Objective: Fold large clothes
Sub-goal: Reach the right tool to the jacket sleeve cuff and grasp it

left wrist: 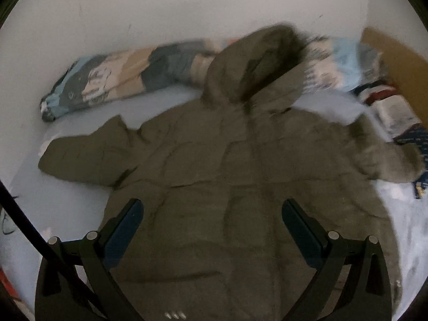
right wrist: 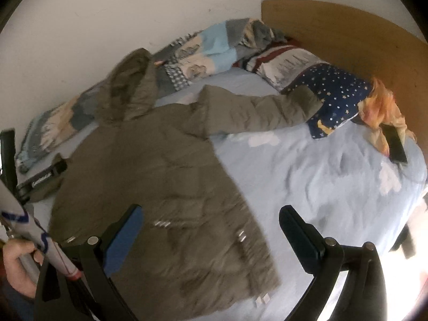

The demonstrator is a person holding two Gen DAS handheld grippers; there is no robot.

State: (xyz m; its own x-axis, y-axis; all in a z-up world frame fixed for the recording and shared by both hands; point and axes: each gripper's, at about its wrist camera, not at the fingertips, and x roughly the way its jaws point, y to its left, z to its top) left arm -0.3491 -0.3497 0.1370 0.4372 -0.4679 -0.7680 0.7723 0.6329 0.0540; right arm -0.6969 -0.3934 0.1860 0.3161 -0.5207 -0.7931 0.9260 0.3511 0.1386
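Note:
An olive-green padded jacket (left wrist: pixel 214 176) lies spread flat on a light blue bed sheet (left wrist: pixel 80 200), hood toward the wall and both sleeves stretched out sideways. In the left wrist view my left gripper (left wrist: pixel 212 214) hovers open above the jacket's lower body, nothing between its fingers. In the right wrist view the same jacket (right wrist: pixel 149 165) fills the left half, its right sleeve (right wrist: pixel 256 109) reaching toward the pillows. My right gripper (right wrist: pixel 211 222) is open over the jacket's lower right hem, one finger above cloth, the other above the sheet (right wrist: pixel 321 174).
A patchwork blanket (right wrist: pixel 192 53) is bunched along the white wall. Pillows, one dark blue with stars (right wrist: pixel 334 93), lie by the wooden headboard (right wrist: pixel 347 32). A black phone-like object (right wrist: pixel 396 144) rests on orange cloth. A hand (right wrist: pixel 16 262) holds the other gripper's handle at left.

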